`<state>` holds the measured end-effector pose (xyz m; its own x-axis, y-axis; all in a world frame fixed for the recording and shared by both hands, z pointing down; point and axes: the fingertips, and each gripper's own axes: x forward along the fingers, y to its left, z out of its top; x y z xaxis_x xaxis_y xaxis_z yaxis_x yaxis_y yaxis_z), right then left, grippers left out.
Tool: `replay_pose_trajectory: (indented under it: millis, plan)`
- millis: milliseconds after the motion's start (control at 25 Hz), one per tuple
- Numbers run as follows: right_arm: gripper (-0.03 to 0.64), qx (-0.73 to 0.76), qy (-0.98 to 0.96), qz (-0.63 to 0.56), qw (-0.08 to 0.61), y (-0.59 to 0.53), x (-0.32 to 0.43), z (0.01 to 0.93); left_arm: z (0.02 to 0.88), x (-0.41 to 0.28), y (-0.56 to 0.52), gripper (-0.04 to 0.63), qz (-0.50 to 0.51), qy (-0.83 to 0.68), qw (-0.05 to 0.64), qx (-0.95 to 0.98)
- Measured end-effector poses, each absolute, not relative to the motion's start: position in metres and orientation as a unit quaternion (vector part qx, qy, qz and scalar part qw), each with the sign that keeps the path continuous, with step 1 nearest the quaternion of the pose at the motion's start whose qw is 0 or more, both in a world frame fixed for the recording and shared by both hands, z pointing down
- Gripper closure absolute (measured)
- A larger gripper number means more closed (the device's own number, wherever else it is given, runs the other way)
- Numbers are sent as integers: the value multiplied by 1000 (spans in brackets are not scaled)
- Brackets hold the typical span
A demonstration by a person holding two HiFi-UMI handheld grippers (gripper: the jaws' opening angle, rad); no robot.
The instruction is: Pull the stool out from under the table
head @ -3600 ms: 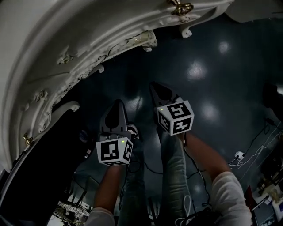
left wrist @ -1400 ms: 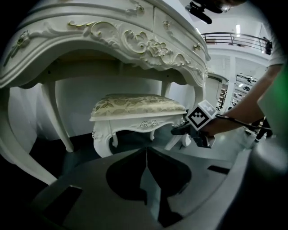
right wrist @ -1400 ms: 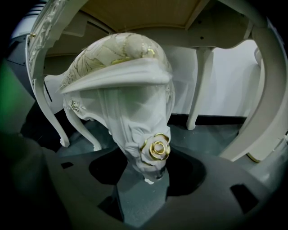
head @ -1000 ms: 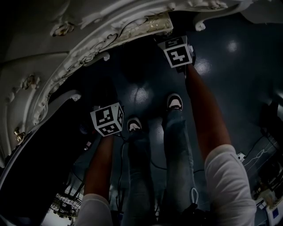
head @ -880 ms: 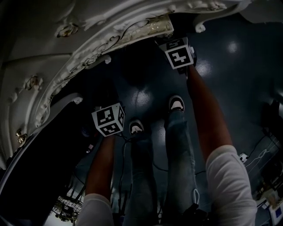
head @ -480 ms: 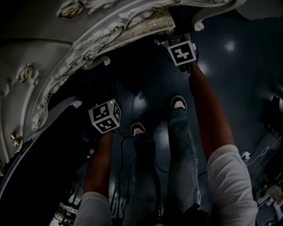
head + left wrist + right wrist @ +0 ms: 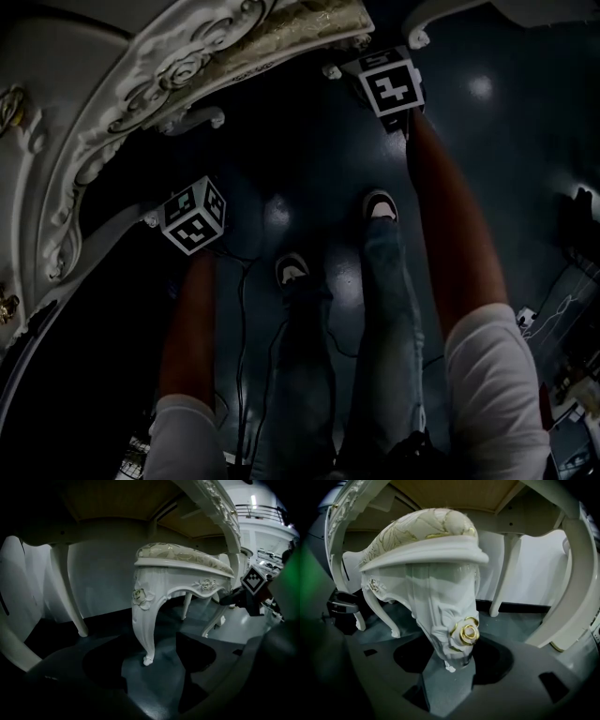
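Stool [image 7: 178, 576] handling is decided at its two near corner legs, one before each gripper. Between the jaws of the right gripper [image 7: 449, 670] the right corner leg [image 7: 440, 616] is taken at its carved knee, where a gilded rose [image 7: 468, 632] is seen; the leg fills the gap and seems to be clasped. The left gripper [image 7: 151, 674] is spread wide, its jaws having just been opening, and nothing is held. The left corner leg [image 7: 143, 620] stands straight ahead, a little beyond the tips and in line with the gap, so this gripper must be advanced before it can be closed. Both legs are upright and curved outward at the knee. The padded seat [image 7: 187, 554] is laid with its long axis from one gripper across to the other, and it is placed wholly beneath the table [image 7: 220, 508], whose own table legs [image 7: 68, 588] are seen behind. The pull is judged to go back toward the person, across that long axis.
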<state>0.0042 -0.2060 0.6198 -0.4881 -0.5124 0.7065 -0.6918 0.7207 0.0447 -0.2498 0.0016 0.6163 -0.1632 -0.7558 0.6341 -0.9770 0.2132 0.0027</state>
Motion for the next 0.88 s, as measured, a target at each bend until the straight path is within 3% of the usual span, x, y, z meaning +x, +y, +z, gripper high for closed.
replay_pose_trajectory:
  millis: [360,600,880]
  plan:
    - [374,356,-853,122,363,-206,5,619,609,-267,-47,275,253,-711,213,621]
    - [374,354,-855,121,360,-204,5,615,613,-275,-66,276,245,-722,251,596]
    - [374,348,-857,125,359,-202,4,615,610,-277,-72,304,262,-731,240,582]
